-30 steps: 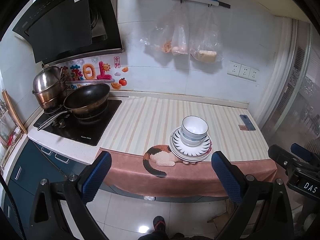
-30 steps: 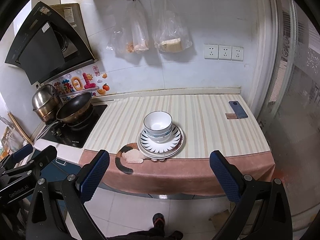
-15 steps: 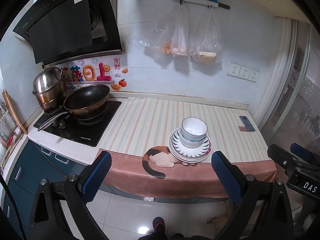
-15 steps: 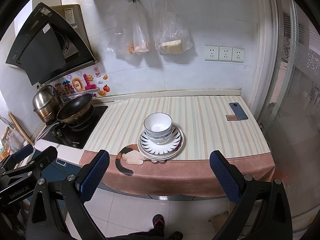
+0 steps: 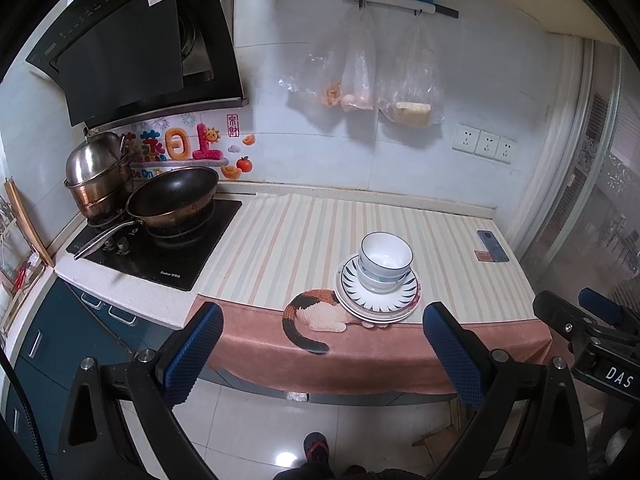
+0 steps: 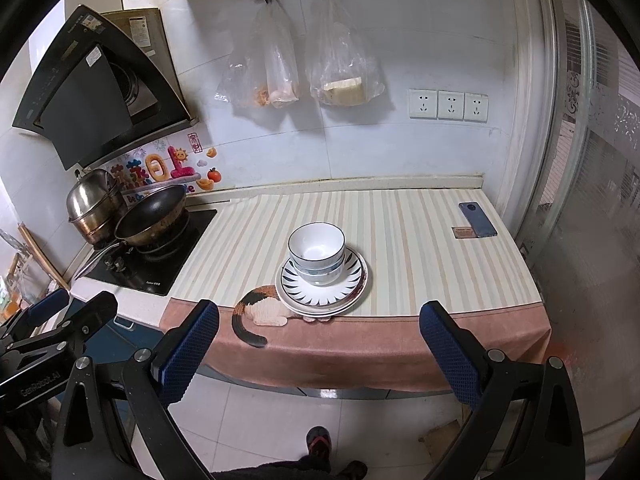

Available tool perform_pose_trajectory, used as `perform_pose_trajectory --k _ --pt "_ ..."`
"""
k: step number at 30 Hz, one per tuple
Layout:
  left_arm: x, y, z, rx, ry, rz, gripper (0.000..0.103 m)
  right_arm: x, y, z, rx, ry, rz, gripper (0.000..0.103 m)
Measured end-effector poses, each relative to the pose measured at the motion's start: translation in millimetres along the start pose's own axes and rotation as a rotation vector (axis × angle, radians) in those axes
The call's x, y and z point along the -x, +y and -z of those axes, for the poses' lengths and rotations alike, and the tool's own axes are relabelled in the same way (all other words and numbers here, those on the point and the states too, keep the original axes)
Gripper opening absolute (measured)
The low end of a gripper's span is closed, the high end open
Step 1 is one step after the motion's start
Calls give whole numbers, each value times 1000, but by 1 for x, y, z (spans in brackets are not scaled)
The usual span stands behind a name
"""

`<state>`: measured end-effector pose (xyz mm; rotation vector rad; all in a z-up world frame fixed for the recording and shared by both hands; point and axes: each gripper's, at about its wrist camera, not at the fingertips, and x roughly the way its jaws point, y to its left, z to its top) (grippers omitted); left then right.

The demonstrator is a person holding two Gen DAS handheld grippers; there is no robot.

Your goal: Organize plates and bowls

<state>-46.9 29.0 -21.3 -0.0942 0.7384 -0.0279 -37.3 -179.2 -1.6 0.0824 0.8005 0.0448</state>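
Two claws — left claw (image 5: 320, 354) and right claw (image 6: 318, 354) — are hanging wide open and empty, well short of the tabletop (image 6: 420, 248), where stacked bowls (image 6: 317, 252) are sitting on stacked plates (image 6: 352, 280) near its front edge.

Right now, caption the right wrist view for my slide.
Open right gripper faces stacked bowls on plates near the counter edge, untouched.

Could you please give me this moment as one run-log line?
left claw: open, off the counter | right claw: open, off the counter | bowls: stacked on plates | untouched
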Motion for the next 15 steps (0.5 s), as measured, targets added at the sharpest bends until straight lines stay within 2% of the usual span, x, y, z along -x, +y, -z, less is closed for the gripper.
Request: perform_pose_trajectory --k 15 --pt "10 -6 12 8 -30 -20 102 3 3 8 4 1 -7 102"
